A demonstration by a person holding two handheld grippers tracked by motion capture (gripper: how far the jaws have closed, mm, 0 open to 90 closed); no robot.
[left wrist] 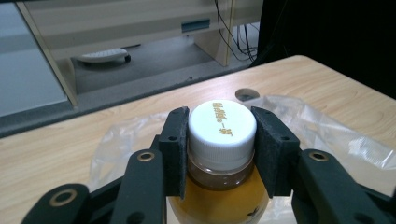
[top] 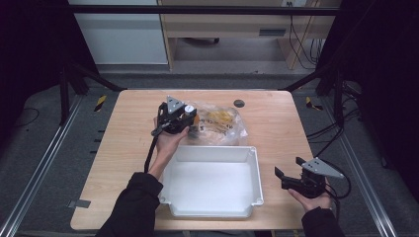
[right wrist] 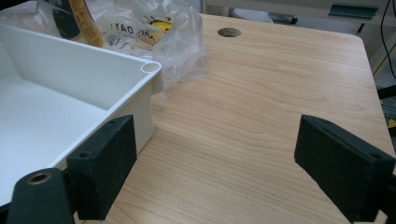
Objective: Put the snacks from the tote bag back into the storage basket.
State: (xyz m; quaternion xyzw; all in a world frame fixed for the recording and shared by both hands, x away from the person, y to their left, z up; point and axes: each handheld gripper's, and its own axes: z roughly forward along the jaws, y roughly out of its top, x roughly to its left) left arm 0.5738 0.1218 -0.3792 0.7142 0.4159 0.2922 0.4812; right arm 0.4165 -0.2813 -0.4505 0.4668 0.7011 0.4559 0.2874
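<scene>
1. We see the white plastic tray [top: 212, 210] on the wooden bench [top: 276, 133], near its front edge.
2. Behind the tray lies the crumpled clear plastic bag [top: 227, 129].
3. The white-capped bottle of amber liquid [left wrist: 222, 135] stands at the bag's left end.
4. The round grommet hole [top: 239, 103] sits behind the bag.

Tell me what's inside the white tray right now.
Nothing that I can see: the white tray shows a bare white floor. The left gripper holds a white-capped bottle over the plastic bag behind the tray. The near wall hides a thin strip of floor.
</scene>
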